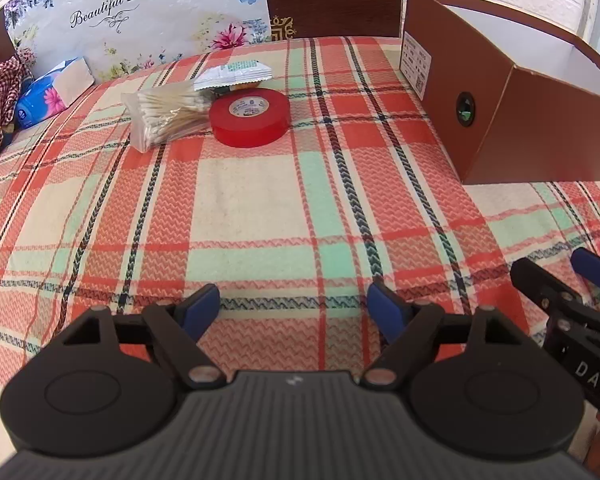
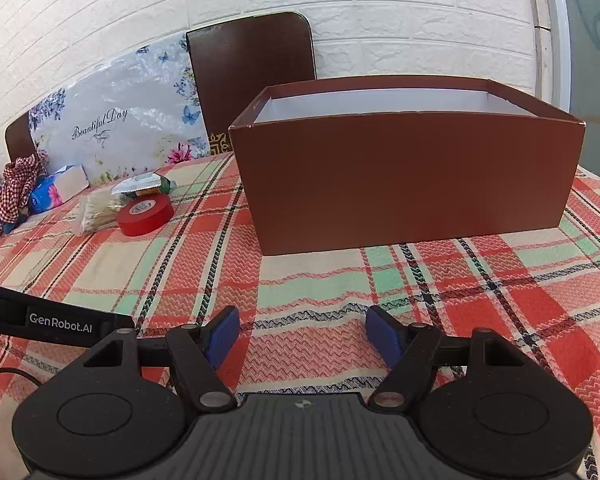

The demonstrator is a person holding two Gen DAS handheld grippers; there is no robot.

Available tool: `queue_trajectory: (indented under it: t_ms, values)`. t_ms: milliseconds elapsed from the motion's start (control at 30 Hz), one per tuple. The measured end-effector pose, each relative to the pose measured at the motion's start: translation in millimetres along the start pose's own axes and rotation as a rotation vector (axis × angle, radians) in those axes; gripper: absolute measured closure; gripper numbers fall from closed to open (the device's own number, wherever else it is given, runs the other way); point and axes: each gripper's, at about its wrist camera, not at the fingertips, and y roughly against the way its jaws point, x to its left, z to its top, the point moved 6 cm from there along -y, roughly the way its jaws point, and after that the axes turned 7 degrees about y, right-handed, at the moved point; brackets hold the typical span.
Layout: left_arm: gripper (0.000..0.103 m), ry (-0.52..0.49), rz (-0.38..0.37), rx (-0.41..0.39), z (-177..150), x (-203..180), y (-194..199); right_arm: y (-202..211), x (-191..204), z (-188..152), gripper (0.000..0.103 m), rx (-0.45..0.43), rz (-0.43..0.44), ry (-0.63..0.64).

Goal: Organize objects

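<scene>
Both your tools are wide open and hold nothing — left tool (image 1: 294,307), right tool (image 2: 303,334). The red tape roll (image 1: 249,117) lies far left, the brown box (image 2: 408,168) right.

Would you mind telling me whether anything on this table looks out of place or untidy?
Only mildly: the cotton swab bag, red tape roll and a white sachet lie huddled together, the sachet resting atop another item, all outside the brown box. Nothing looks spilled or damaged.

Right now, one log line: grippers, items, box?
left gripper: open, empty | right gripper: open, empty | red tape roll, cotton swab bag, sachet: on cloth, outside | brown box: open
</scene>
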Motion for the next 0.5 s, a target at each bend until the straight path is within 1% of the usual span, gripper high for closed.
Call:
queue_trajectory:
  t_ms: [367,500]
  values:
    - [0.010,0.007,0.013,-0.005,-2.0,4.2,-2.4,-0.2,0.4,-0.8,0.031,0.001,-0.004,0.006]
    - [0.009,0.009,0.015,-0.008,-2.1,4.7,-3.1,0.4,0.7,-0.8,0.031,0.001,-0.004,0.005]
